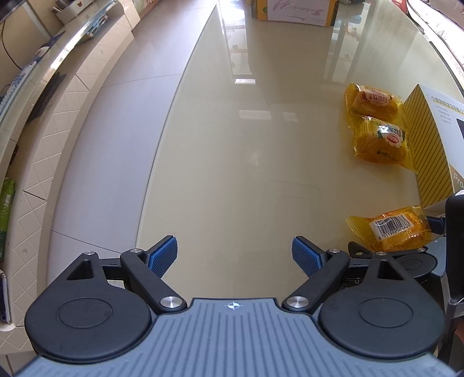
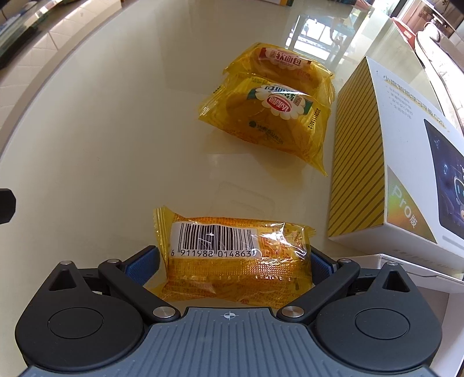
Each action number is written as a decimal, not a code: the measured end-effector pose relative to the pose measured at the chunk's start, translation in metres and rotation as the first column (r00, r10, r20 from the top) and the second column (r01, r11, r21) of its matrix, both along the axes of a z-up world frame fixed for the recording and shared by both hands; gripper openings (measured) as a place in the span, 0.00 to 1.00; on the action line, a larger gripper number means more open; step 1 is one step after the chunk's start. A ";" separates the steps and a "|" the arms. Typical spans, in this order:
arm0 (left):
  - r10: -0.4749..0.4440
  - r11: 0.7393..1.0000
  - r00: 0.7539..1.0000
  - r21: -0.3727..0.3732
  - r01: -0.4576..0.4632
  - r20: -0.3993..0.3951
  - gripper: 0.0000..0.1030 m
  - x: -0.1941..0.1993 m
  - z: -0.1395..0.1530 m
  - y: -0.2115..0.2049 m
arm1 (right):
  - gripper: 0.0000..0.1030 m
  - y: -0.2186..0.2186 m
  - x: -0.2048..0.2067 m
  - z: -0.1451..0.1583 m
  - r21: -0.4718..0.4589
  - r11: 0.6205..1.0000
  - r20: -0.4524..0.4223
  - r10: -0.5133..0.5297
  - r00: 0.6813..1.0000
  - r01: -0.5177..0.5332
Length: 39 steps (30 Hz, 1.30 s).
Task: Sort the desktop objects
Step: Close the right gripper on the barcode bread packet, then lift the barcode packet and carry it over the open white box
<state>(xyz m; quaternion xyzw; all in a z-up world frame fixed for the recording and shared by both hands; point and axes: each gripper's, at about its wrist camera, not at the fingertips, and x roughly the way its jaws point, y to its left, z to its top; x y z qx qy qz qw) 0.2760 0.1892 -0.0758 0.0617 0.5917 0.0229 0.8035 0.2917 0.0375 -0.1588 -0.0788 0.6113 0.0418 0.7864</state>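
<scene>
A yellow bread packet [image 2: 232, 255] with a barcode label sits between the fingers of my right gripper [image 2: 235, 261], which is shut on it just above the glass table [image 2: 101, 145]. Two more yellow bread packets lie ahead, one [image 2: 269, 121] overlapping the other [image 2: 278, 63], next to a white and yellow striped box [image 2: 406, 162]. My left gripper [image 1: 234, 258] hangs open over bare glass with nothing between its blue pads. From the left wrist view the held packet [image 1: 391, 229] is at the right, and the two packets [image 1: 377, 136] and the box [image 1: 426, 139] are beyond it.
The table's curved left edge [image 1: 174, 116] drops to a tiled floor [image 1: 116, 116]. A long counter [image 1: 43, 72] runs along the far left. Cartons [image 1: 295, 11] stand at the table's far end. A flat white piece [image 2: 420, 269] lies under the striped box's near side.
</scene>
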 end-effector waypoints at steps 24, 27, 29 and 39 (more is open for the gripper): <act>0.018 0.996 1.000 -0.090 -0.018 -0.001 1.00 -0.005 0.002 0.001 | 0.75 -0.009 -0.007 0.017 0.022 0.999 0.073 -0.031 0.997 0.029; 0.018 0.995 1.000 -0.099 -0.018 -0.002 1.00 -0.006 0.002 0.001 | 0.75 -0.015 -0.016 0.020 0.039 0.999 0.092 -0.033 0.995 0.030; 0.019 0.995 1.000 -0.102 -0.019 -0.003 1.00 -0.007 0.003 0.001 | 0.75 -0.017 -0.020 0.021 0.039 0.999 0.111 -0.031 0.993 0.027; 0.002 0.991 1.000 -0.132 -0.001 0.012 1.00 -0.012 0.022 -0.003 | 0.74 -0.026 -0.045 0.063 0.082 0.997 0.233 -0.020 0.972 0.001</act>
